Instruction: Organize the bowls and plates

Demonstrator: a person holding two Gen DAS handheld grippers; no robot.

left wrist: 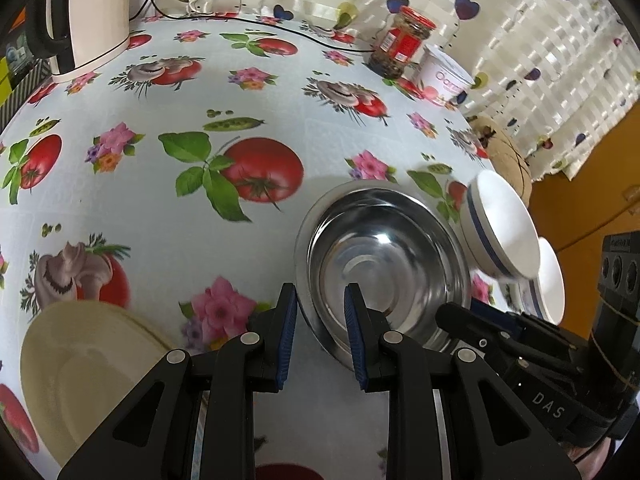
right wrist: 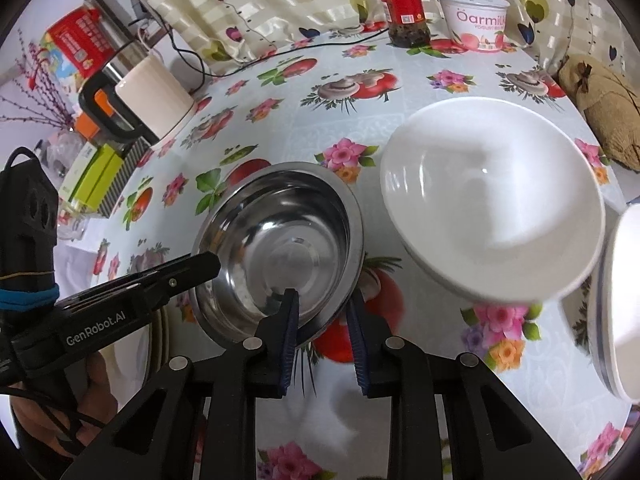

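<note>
Both grippers, left and right, straddle the steel bowl's rim; neither pinches it.

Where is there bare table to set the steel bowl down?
Free: the wide stretch of tablecloth between kettle, cream plate and steel bowl. Crowded: the side beyond the bowl, where two white bowls sit close, with jar and yogurt tub behind.

Counted items on the tablecloth

One steel bowl, two white bowls and one cream plate, lower left, are counted. At the top of the frame one red-lidded jar, one yogurt tub and one kettle are seen. Two grippers are counted.
</note>
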